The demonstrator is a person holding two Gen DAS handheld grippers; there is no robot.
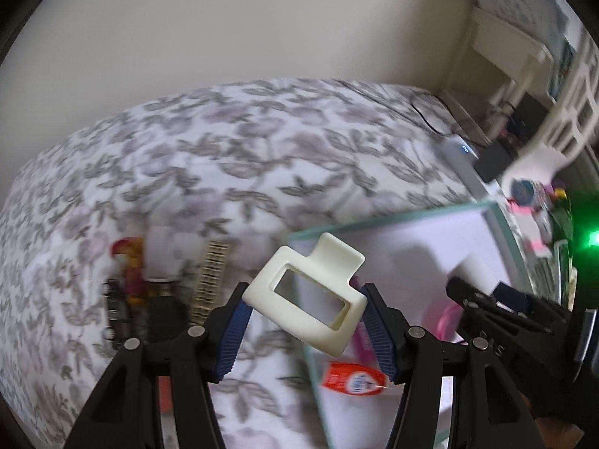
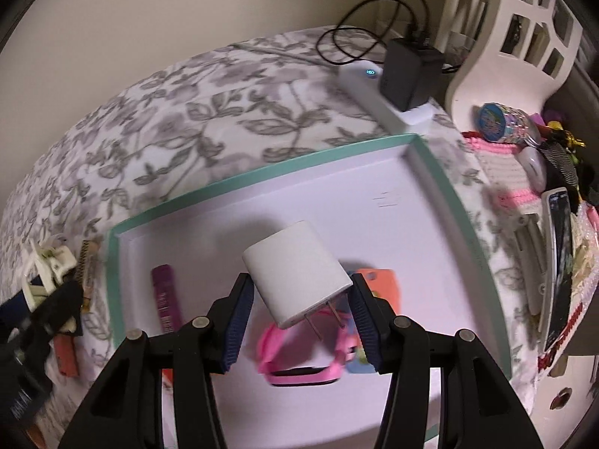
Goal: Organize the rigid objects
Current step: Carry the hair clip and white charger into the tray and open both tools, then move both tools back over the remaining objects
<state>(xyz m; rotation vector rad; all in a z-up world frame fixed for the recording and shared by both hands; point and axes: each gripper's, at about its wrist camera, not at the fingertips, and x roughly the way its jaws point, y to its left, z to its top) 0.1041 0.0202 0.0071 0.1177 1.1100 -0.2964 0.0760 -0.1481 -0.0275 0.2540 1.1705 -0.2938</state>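
On a bed covered with a grey leaf-print sheet [image 2: 209,112], the left gripper [image 1: 305,312] clamps a cream hair claw clip [image 1: 307,299] between its blue pads [image 1: 234,333], holding it in the air above the near left edge of a shallow white tray with a mint rim [image 2: 262,172]. To the left of the tray, on the sheet, lie a blurred cluster of small items: what may be a red and yellow toy figure [image 1: 129,265], a white block [image 1: 161,254] and a tan comb [image 1: 209,280].

Over the middle of the tray, the right gripper [image 2: 299,307] grips a white USB wall charger [image 2: 295,280] at its lower corners, its two metal prongs [image 2: 322,321] pointing down toward the near side. Inside the tray rest a purple tube [image 2: 166,295] at left, a pink child's watch [image 2: 303,359] directly beneath the charger, and an orange card-like piece [image 2: 382,288] just right of it.

At the far right corner, beyond the tray, a black power adapter [image 2: 408,75] sits plugged into a white power strip [image 2: 382,97], its cable [image 2: 359,22] looping toward the wall. A white openwork chair back [image 2: 513,37] stands to the right.
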